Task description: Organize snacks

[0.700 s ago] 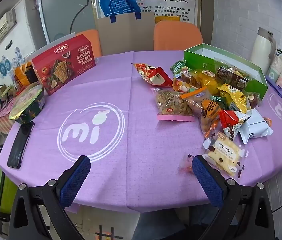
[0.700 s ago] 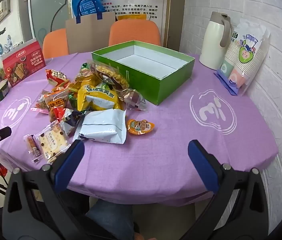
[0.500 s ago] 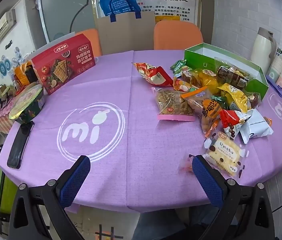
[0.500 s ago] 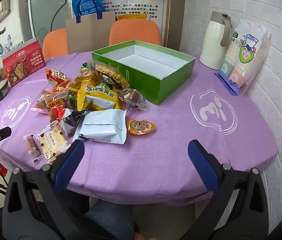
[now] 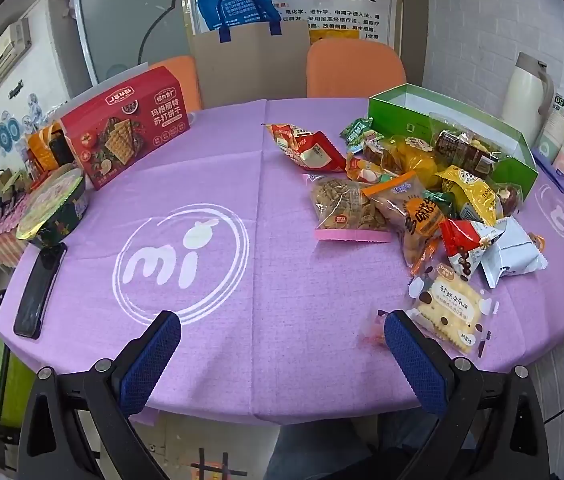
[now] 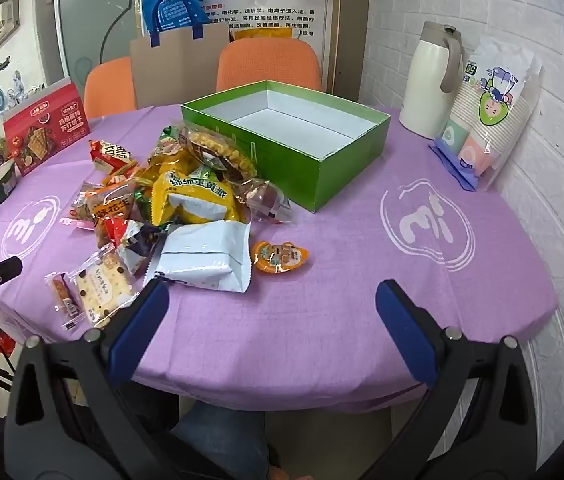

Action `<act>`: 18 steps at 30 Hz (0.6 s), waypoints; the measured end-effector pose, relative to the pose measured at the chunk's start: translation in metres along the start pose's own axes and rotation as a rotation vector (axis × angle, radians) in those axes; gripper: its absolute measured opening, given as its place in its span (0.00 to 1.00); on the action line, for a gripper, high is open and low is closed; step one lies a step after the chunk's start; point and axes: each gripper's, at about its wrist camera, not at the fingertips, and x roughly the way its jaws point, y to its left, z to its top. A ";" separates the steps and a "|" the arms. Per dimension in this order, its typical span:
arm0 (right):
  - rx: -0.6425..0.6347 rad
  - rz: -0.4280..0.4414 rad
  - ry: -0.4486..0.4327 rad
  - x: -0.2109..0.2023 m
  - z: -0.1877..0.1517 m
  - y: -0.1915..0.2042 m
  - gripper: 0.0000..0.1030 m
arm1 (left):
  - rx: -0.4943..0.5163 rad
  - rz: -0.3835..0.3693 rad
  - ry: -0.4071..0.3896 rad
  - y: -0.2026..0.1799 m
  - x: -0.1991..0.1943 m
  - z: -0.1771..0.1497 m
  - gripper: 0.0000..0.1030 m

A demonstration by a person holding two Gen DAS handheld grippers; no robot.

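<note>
Where "mi" marks the purple tablecloth [image 5: 282, 360], red cracker box [image 5: 126, 124] in Chinese print

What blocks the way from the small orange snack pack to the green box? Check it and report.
Nothing visible does. The small orange snack pack lies alone on the purple cloth, with bare cloth between it and the green box. The snack pile sits off to the left. The box is open-topped and empty.

No change is recorded between the earlier views and this moment. No snack in the heap [image 6: 170, 208] at centre left has been shifted, and neither view has been moved across the purple table [image 5: 242, 184].
</note>
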 end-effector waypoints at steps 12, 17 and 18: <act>-0.003 0.003 0.006 0.005 0.003 0.001 1.00 | 0.006 -0.001 0.005 0.000 0.001 0.002 1.00; -0.005 0.007 0.009 0.007 0.003 0.001 1.00 | 0.006 -0.001 0.005 -0.001 0.001 0.002 1.00; -0.005 0.008 0.010 0.008 0.003 0.001 1.00 | 0.005 -0.001 0.005 -0.001 0.001 0.002 1.00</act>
